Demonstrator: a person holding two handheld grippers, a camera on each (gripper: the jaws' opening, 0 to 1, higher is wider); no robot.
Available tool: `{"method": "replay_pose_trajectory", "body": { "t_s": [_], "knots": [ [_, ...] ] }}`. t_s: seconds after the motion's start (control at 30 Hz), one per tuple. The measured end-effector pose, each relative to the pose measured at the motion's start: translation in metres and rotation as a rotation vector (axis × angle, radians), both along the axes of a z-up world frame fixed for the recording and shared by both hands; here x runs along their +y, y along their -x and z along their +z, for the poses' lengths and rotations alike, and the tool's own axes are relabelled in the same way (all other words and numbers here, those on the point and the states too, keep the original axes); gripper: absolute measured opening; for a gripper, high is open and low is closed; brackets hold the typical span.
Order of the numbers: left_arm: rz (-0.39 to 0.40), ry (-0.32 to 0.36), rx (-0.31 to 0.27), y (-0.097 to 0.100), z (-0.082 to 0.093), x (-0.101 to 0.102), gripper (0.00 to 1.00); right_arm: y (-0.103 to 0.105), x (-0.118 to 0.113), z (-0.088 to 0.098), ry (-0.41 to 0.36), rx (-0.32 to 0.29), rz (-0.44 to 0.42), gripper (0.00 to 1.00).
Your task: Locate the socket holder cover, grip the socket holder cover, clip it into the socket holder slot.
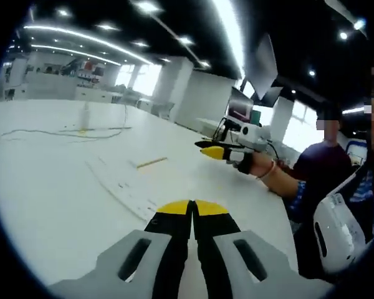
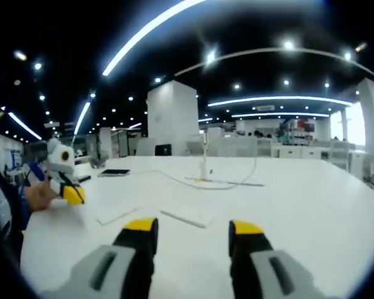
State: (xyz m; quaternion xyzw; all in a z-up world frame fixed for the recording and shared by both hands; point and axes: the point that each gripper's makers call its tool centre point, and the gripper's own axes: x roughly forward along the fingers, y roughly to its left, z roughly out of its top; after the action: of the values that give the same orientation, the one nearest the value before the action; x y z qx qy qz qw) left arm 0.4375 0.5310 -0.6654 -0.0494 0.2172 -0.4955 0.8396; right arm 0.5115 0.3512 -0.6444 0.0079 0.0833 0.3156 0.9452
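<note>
Two grippers up over the white table (image 2: 311, 205), neither holding anything. Left gripper (image 1: 192, 208) jaws pressed together; right gripper (image 2: 192, 228) jaws wide apart. Flat white strips lie ahead: one (image 2: 188, 217) just beyond the right jaws, another (image 2: 117, 215) beside it. Cover versus holder can't be told. Risk: grabbing the wrong strip, or thin white part sliding off on pinch.

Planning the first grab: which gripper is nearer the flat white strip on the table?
Right, probably. The right gripper is open with the white strip just beyond its tips. The left gripper, jaws together, shows at that view's left edge, off to the side.
</note>
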Motion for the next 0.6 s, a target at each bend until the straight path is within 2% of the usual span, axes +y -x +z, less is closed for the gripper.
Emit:
{"method": "replay_pose_trajectory", "body": {
  "t_s": [0.03, 0.13, 0.6],
  "knots": [
    [-0.006, -0.020, 0.002, 0.001, -0.005, -0.003, 0.03, 0.002, 0.002, 0.001, -0.008, 0.001, 0.009, 0.47],
    [-0.015, -0.022, 0.007, 0.004, -0.009, -0.011, 0.03, 0.005, 0.004, 0.005, -0.013, -0.008, 0.022, 0.47],
    [0.008, -0.086, 0.016, 0.003, -0.021, -0.010, 0.03, 0.013, 0.008, 0.010, -0.002, -0.014, 0.048, 0.47]
  ]
}}
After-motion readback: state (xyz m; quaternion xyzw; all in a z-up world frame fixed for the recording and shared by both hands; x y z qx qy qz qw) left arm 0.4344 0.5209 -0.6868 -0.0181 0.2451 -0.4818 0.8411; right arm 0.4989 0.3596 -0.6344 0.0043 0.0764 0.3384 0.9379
